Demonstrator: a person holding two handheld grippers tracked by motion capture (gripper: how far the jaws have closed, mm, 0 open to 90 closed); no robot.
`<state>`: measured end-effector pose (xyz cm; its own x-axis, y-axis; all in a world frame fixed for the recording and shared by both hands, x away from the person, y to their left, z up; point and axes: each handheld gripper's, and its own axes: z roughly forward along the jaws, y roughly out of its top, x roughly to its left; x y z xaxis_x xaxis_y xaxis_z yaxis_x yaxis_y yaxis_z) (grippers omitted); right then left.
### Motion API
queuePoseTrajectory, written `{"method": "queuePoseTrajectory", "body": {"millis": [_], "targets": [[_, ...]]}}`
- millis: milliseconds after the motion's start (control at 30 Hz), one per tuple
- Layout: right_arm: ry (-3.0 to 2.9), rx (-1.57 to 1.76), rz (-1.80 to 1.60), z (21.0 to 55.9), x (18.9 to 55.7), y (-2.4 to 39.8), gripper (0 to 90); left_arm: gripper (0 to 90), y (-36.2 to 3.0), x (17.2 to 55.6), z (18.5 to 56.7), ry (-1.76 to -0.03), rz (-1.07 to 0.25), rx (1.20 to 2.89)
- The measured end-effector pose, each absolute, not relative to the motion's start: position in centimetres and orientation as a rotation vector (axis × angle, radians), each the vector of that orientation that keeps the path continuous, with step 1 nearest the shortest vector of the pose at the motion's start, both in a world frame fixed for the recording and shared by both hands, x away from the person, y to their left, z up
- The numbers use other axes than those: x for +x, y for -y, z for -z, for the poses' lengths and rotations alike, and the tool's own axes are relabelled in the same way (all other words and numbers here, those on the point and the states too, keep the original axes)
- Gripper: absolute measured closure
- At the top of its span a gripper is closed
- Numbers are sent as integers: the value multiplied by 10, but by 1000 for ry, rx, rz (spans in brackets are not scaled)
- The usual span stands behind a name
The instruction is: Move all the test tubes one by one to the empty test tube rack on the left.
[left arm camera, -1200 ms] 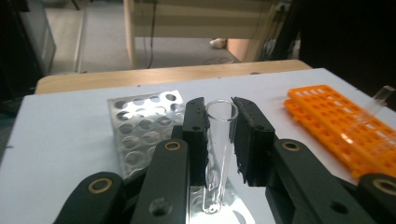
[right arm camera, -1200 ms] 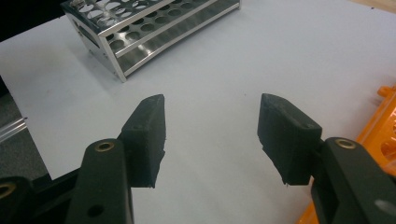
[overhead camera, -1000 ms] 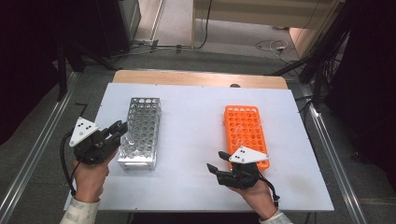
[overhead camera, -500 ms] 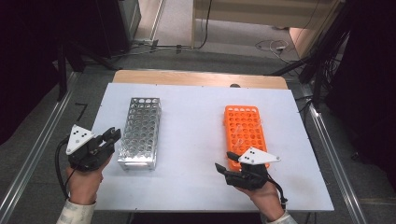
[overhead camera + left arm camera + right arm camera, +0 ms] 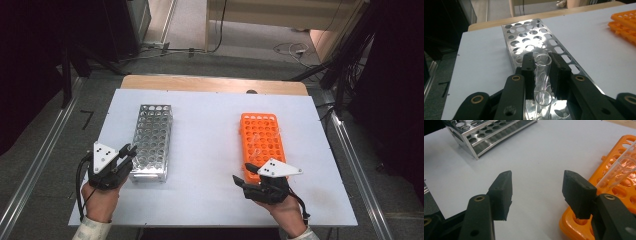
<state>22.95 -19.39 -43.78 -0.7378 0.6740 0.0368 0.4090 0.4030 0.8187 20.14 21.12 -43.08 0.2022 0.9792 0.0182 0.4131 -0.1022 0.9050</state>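
A white tabletop (image 5: 210, 150) stands on a grey floor amid dark equipment, with a strip of wood along its far edge. A metal rack (image 5: 151, 141) lies toward the left edge and an orange rack (image 5: 261, 139) toward the right edge, well apart.

The left tool (image 5: 540, 68) is clamped on a clear tube (image 5: 542, 72), its pads pressing the glass from both sides. The tube stands upright at the near end of the metal rack, and a second tube (image 5: 543, 102) sits in a hole just in front of it. In the high view this tool (image 5: 126, 151) touches the rack's near left corner. A second ago it was held higher and a little farther from the near edge; it has since dropped toward the near edge, down onto the rack.

The right tool (image 5: 536, 188) stands half open with nothing between its pads, at the near end of the orange rack, where a tilted tube (image 5: 617, 171) rests. It has barely moved.
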Motion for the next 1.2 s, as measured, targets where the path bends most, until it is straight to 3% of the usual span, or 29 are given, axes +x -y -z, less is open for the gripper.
{"method": "queuePoseTrajectory", "body": {"millis": [467,800,1200], "targets": [[-2371,947,-1240,440,231,194,398,729,-211,203,437,-1363,-816,1682],[-2358,950,-1252,438,229,197,399,660,-212,200,433,-1345,-820,1642],[-2287,1019,-1245,435,230,223,398,271,-199,195,424,-1310,-755,1563]]}}
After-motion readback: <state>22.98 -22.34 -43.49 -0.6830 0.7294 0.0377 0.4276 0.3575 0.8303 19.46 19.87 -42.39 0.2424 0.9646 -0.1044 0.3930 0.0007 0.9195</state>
